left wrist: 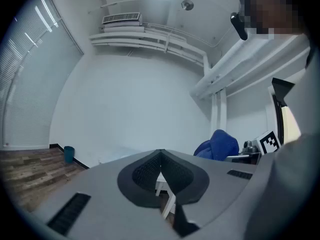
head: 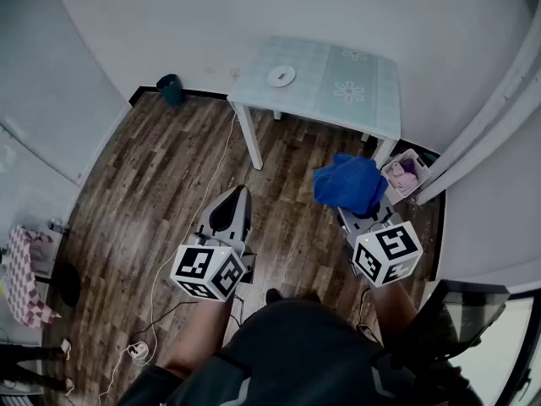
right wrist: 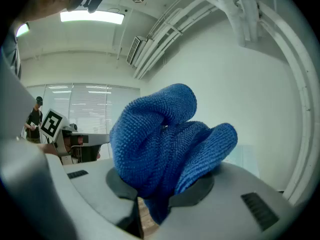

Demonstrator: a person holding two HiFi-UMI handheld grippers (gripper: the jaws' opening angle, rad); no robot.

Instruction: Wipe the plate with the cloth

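Cloth [head: 349, 184] blue; plate [head: 281, 76] white; table [head: 325, 108] pale green, floral.

Grey left gripper [head: 241, 191] and right gripper [right wrist: 151, 211] each carry a white, black-marked cube [head: 208, 271].

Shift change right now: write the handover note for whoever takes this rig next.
Left tool: shut, nothing in it, held over the wood floor.
Right tool: shut on the bunched blue cloth.
Plate: on the light table ahead, well clear of both tools.
Done: the cloth is gripped.
Left: step up to the table and wipe the plate; wiping has not begun.
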